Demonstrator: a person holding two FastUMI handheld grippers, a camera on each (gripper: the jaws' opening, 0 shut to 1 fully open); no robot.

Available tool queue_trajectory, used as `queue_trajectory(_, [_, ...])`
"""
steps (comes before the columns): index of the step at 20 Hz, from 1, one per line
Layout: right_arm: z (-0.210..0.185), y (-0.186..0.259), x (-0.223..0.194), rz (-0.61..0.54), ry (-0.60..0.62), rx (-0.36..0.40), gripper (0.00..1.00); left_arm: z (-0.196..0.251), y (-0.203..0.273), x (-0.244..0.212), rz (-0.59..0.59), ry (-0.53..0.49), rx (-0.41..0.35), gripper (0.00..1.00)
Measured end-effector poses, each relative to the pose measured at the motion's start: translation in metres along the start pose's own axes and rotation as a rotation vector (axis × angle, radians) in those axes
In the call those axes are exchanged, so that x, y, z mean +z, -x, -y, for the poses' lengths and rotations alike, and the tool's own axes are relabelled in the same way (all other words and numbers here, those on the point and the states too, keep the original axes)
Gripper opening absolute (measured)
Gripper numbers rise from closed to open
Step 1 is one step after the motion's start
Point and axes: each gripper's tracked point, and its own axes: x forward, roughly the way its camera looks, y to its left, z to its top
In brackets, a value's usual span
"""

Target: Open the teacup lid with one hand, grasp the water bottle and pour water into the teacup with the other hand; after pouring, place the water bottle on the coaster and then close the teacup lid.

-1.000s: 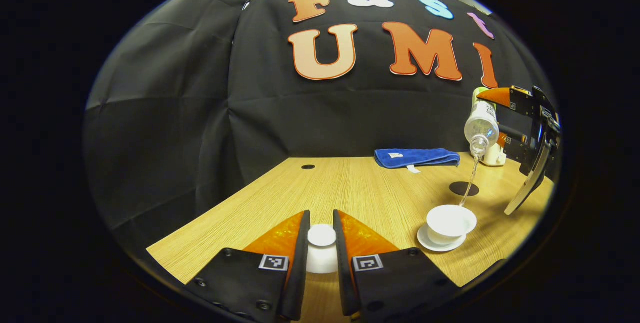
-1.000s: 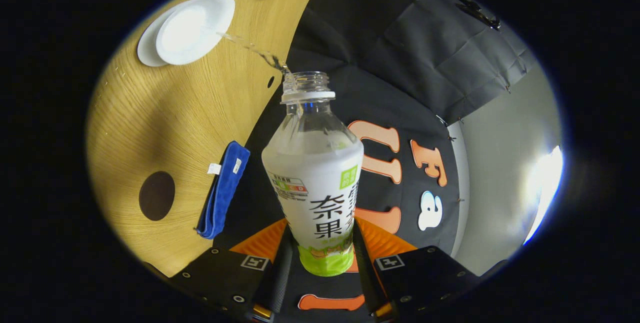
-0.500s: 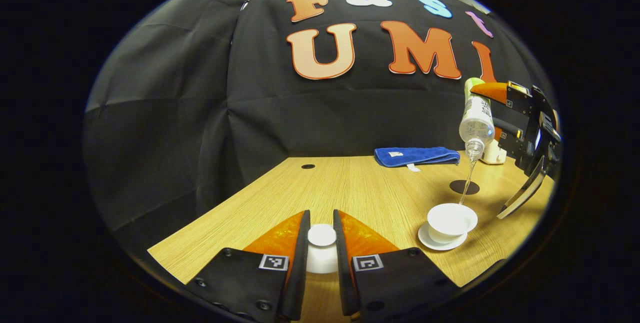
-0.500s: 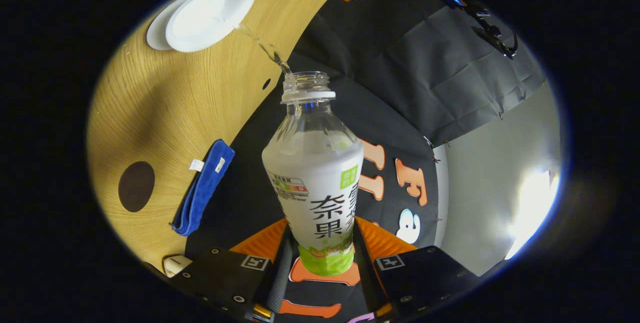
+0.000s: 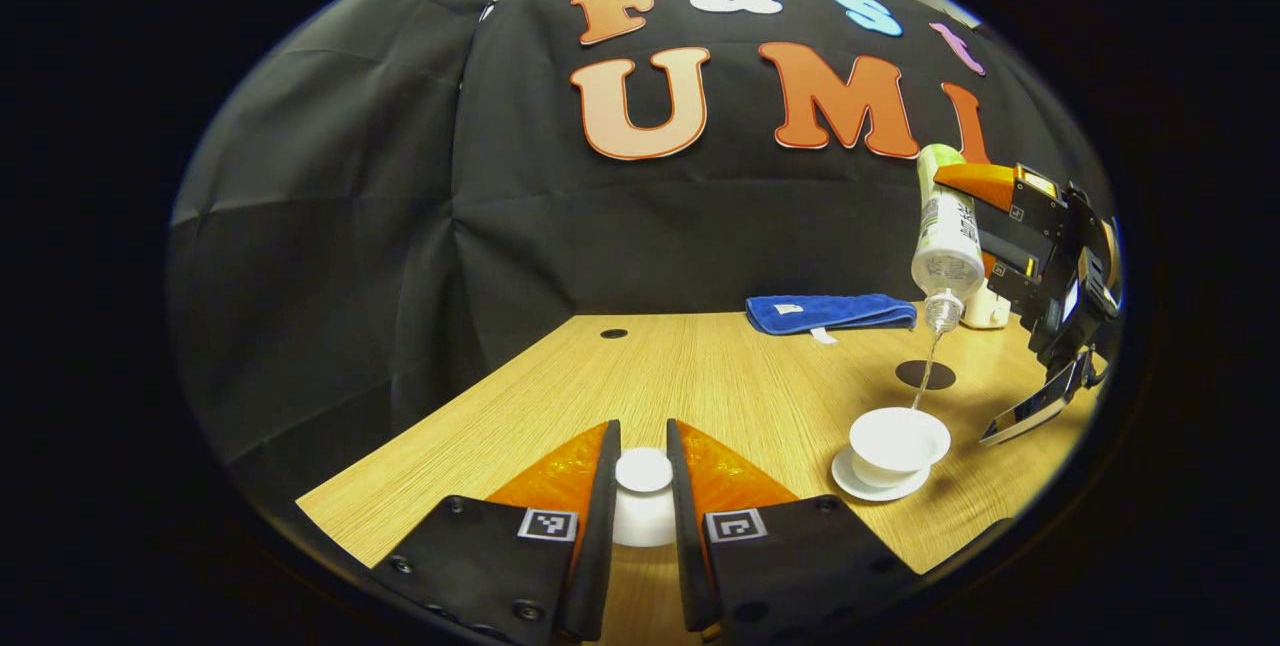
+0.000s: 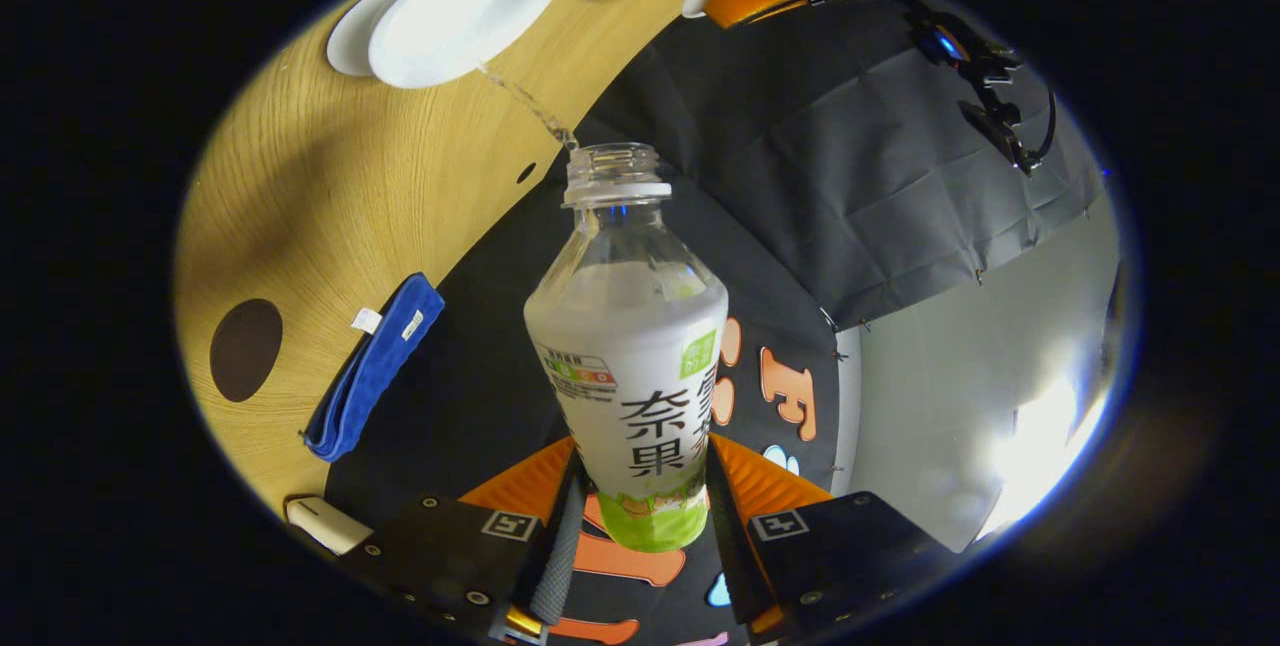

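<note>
Left gripper (image 5: 643,471): both fingers closed on the white teacup lid (image 5: 643,486), held over the near edge of the wooden table (image 5: 700,376). Right gripper (image 6: 640,486): both fingers clamped on the lower body of the water bottle (image 6: 625,346), which is tipped mouth-down (cap off). A thin stream of water (image 5: 925,376) runs from its mouth into the open white teacup (image 5: 897,441) on its saucer (image 5: 850,481). Dark round coaster (image 5: 925,374) lies bare just beyond the cup; blue cloth (image 5: 830,312) folded at the table's far edge.

Black tongs (image 5: 644,486) bodies, visible screws, square coded markers.
</note>
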Motion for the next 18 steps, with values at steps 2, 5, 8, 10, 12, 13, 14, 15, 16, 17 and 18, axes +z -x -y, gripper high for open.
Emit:
queue_trajectory(2, [0.001, -0.001, 0.005, 0.02, 0.014, -0.01, 0.63, 0.0, 0.0, -0.001, -0.002, 0.002, 0.0, 0.32])
queue_trajectory(5, [-0.002, 0.0, 0.015, 0.045, 0.041, -0.011, 0.62, -0.001, 0.001, -0.002, -0.005, 0.002, 0.002, 0.33])
queue_trajectory(8, [-0.005, -0.001, 0.022, 0.066, 0.052, -0.01, 0.62, -0.001, 0.002, -0.002, -0.007, 0.004, 0.003, 0.33])
queue_trajectory(10, [-0.007, -0.001, 0.023, 0.069, 0.046, -0.007, 0.63, 0.0, 0.002, -0.003, -0.008, 0.007, 0.002, 0.33])
queue_trajectory(12, [-0.009, 0.0, 0.027, 0.065, 0.018, 0.012, 0.63, 0.001, 0.002, -0.002, -0.002, 0.008, 0.0, 0.31])
queue_trajectory(13, [-0.015, 0.0, 0.029, 0.059, -0.009, 0.027, 0.63, 0.002, 0.003, -0.002, 0.001, 0.008, -0.001, 0.33])
queue_trajectory(14, [-0.022, 0.002, 0.032, 0.054, -0.051, 0.054, 0.63, 0.004, 0.003, -0.002, 0.002, 0.009, -0.003, 0.31])
queue_trajectory(15, [-0.029, 0.005, 0.033, 0.041, -0.101, 0.084, 0.63, 0.006, 0.002, -0.003, 0.003, 0.012, -0.006, 0.31])
queue_trajectory(16, [-0.036, 0.009, 0.035, 0.03, -0.158, 0.117, 0.63, 0.008, 0.002, -0.002, 0.002, 0.013, -0.011, 0.32])
queue_trajectory(17, [-0.042, 0.012, 0.037, 0.015, -0.214, 0.144, 0.63, 0.009, 0.003, 0.0, 0.008, 0.017, -0.01, 0.31])
queue_trajectory(18, [-0.05, 0.014, 0.038, -0.005, -0.282, 0.172, 0.63, 0.011, 0.003, 0.005, 0.02, 0.024, -0.017, 0.33])
